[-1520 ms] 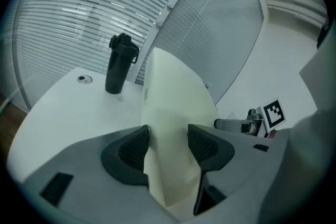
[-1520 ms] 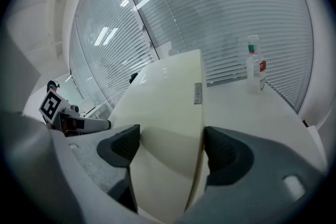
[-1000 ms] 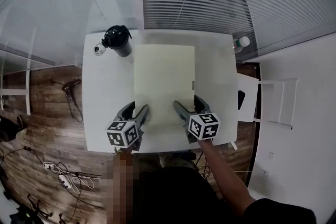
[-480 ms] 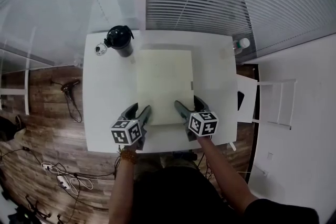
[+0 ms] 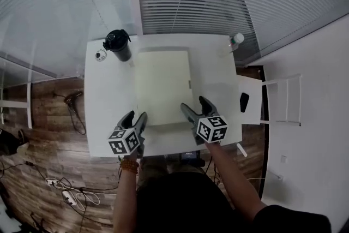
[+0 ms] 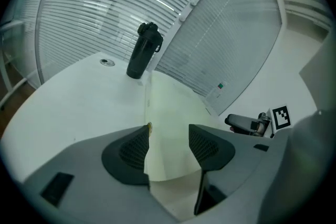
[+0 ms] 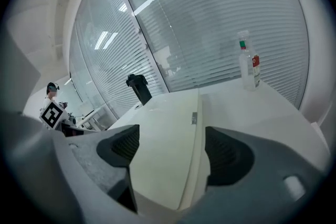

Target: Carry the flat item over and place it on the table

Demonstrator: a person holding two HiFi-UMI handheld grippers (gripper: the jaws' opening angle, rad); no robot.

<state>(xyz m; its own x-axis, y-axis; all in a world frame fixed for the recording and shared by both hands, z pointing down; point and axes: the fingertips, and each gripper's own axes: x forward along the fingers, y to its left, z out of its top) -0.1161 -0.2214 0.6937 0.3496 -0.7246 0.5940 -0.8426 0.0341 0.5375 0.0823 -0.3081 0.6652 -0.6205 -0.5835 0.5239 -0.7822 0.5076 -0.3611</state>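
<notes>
The flat item (image 5: 163,84), a pale cream board, appears to lie flat on the white table (image 5: 106,98), its long sides running away from the person and its near edge not far from the table's near edge. The left gripper (image 5: 136,116) sits at the board's near left corner with its jaws parted; in the left gripper view that corner shows in the gap, just beside the left pad, and nothing is pinched. The right gripper (image 5: 193,105) sits at the near right side, its jaws spread wide across the board's right edge and likewise clamped on nothing. A black bottle (image 5: 120,46) stands just beside the board's far left corner, a clear bottle (image 5: 234,41) stands well off toward the table's far right corner, and a small metal tab (image 5: 190,84) sits on the board's right edge. The placing looks all but finished, so the main hazards lie in backing away. A pad that catches the corner or the edge as the grippers pull back could drag the board toward the near edge and leave it overhanging or skewed. A nudge forward instead could drive the far corner into the black bottle and tip it. Uneven withdrawal, one side catching and the other free, would twist the board on the smooth tabletop.
</notes>
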